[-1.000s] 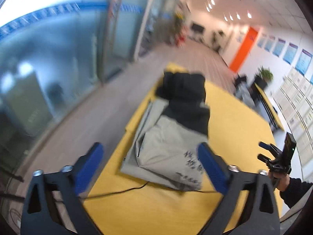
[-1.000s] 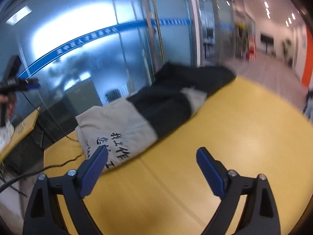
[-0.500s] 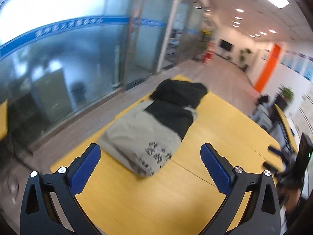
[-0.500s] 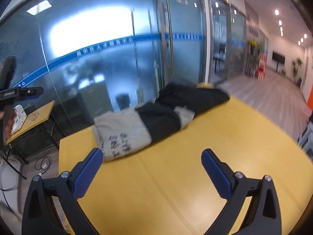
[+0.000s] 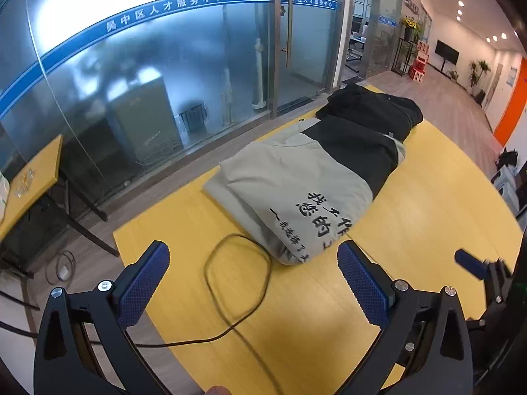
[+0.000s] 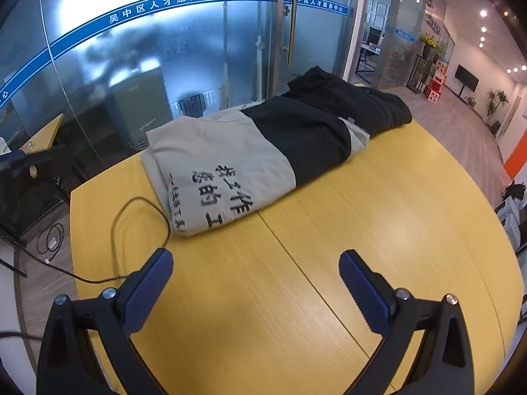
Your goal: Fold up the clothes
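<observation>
Both jaws are standing released as you are hovering the left gripper and right gripper over the yellow table, near the already folded grey printed shirt; next you are likely reaching for the far black garment.

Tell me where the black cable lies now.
In both views the black cable loops on the yellow table, left of the grey shirt, touching its near corner.

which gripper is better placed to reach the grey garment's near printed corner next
Left, probably. The left gripper is open with the grey garment's printed corner just beyond its fingers. The right gripper, also open, faces mostly bare yellow table, the garment further off to its left.
</observation>
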`<state>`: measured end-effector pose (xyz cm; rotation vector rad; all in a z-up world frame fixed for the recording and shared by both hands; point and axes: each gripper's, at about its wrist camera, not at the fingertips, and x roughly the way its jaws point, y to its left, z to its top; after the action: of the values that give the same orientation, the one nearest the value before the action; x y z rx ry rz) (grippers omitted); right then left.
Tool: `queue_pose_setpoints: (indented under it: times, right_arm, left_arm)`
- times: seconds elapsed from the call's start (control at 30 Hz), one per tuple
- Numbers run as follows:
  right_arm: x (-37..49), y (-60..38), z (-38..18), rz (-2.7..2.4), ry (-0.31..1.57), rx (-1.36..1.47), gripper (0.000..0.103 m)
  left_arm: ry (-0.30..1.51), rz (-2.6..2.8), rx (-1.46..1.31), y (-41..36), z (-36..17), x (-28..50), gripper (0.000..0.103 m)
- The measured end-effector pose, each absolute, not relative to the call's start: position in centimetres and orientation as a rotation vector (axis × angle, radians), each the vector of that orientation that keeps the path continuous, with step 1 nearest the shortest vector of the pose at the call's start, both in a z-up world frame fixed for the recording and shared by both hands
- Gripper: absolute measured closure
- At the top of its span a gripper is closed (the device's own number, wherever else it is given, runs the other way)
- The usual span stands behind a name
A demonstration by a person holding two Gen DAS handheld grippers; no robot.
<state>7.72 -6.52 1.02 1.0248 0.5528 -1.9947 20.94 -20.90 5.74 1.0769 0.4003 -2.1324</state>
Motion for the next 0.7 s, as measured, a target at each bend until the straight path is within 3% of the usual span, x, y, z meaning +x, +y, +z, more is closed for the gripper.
queue_pose_setpoints:
  times: [0.7]
  right_arm:
    - [7.3, -8.7, 0.8, -2.038, 0.591, 1.046, 0.0]
  left_arm:
    - [0.384, -2.102, 1.145, -21.1, 3.9, 20.0, 0.0]
